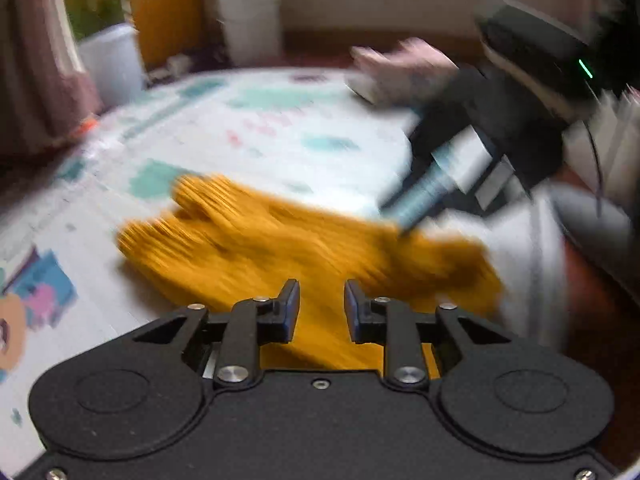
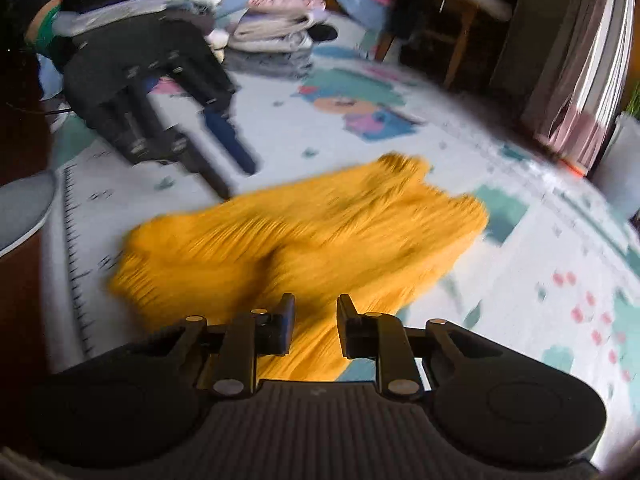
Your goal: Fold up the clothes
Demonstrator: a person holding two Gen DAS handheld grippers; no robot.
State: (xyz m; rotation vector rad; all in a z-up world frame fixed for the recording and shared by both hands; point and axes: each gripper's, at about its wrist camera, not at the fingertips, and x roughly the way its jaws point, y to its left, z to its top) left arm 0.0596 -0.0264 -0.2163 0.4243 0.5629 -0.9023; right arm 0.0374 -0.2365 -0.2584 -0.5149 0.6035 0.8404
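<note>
Both claws, left gripper (image 1: 321, 307) and right gripper (image 2: 315, 320), gape part-open and empty over the crumpled mustard-yellow ribbed knit garment (image 2: 304, 232) on the pale printed play mat (image 2: 520, 304), poised to seize its edges for folding

Both hand-held grippers (image 1: 321, 308) (image 2: 315, 320) parted, empty.

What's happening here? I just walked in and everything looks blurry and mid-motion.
A person with a handheld gripper in each hand is folding clothes on a printed play mat. A mustard-yellow knit garment lies bunched on the mat. The left gripper and right gripper are both open above it, gripping nothing. A pile of folded clothes sits at the mat's far edge. The blur suggests fast movement.
</note>
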